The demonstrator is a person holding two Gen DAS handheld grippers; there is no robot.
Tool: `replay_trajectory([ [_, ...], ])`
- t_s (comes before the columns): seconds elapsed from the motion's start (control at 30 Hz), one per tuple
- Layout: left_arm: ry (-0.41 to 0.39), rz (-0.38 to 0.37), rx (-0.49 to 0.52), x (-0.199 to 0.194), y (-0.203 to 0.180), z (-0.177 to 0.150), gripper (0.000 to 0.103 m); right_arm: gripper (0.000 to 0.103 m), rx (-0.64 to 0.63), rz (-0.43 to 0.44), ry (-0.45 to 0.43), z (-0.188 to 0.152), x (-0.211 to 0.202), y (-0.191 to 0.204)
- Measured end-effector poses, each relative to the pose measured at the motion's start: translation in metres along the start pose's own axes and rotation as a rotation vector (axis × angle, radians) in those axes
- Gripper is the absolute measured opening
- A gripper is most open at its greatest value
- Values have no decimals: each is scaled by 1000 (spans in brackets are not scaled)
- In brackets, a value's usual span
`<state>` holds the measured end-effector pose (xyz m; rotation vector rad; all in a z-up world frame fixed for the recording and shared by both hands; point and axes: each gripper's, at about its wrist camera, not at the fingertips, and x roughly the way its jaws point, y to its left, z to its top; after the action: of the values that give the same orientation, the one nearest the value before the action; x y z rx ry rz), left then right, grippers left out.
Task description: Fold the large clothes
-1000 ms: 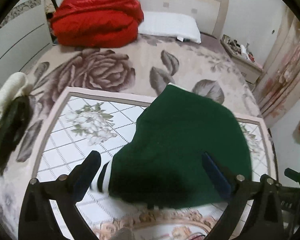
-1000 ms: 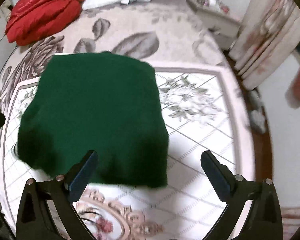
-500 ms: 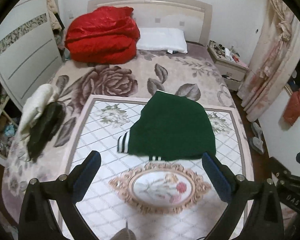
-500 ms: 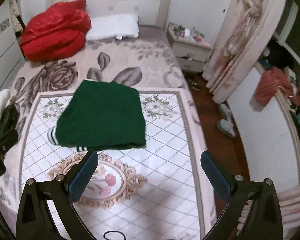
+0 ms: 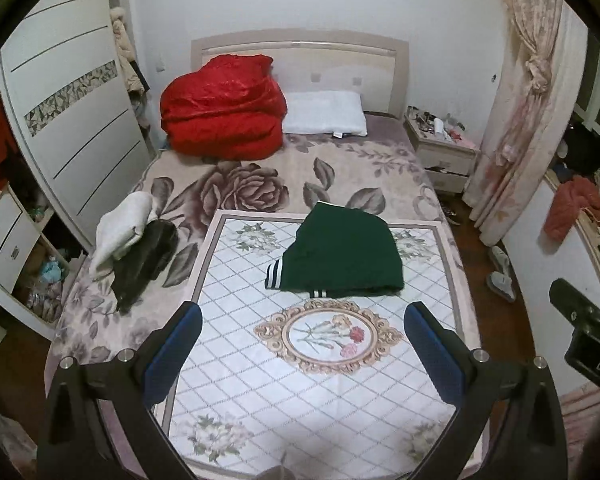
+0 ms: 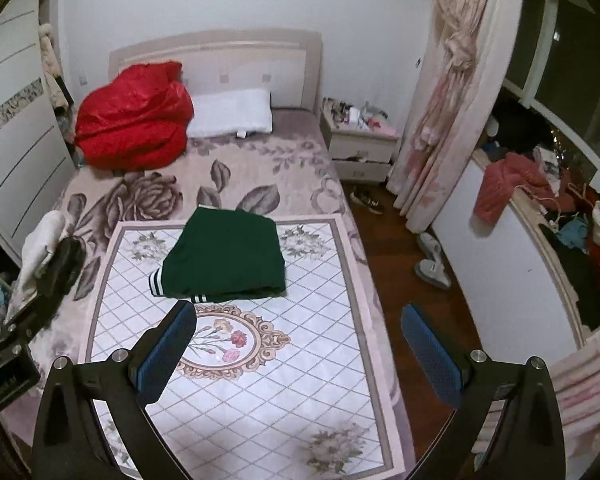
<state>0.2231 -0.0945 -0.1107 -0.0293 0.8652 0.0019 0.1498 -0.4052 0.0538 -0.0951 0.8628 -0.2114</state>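
- Sweater (image 5: 342, 254): lay folded on the bed's mat (image 5: 236, 344), striped cuff poking out left.
- Your left gripper (image 5: 302, 334) and right gripper (image 6: 298, 330): both spread wide, empty, well clear.
- Risk: the loose cuff could unravel the fold if the sweater got nudged.

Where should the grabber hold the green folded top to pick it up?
Probably the near folded edge of the green top, coming in low from the foot of the bed. It lies flat on the mat, and that edge, by the striped cuff, is thick enough to pinch.
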Motion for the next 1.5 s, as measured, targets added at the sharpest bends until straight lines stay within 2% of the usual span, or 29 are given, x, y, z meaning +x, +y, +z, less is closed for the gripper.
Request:
replay_trajectory([
  [0.3,-21,-4,5,-71,-2,-7,103,103,1,27,-43,-12,-107,-18],
  [0.53,-41,-3,8,-97,-2,-14,103,103,-19,38,-84,-15,-153,-21],
  [0.77,-63,-4,-4,-109,1,-18,103,103,-25,41,-105,-13,-169,-22],
  [1.5,-119,12,-28,-125,2,-18,103,103,-30,59,-116,-7,-174,-22],
])
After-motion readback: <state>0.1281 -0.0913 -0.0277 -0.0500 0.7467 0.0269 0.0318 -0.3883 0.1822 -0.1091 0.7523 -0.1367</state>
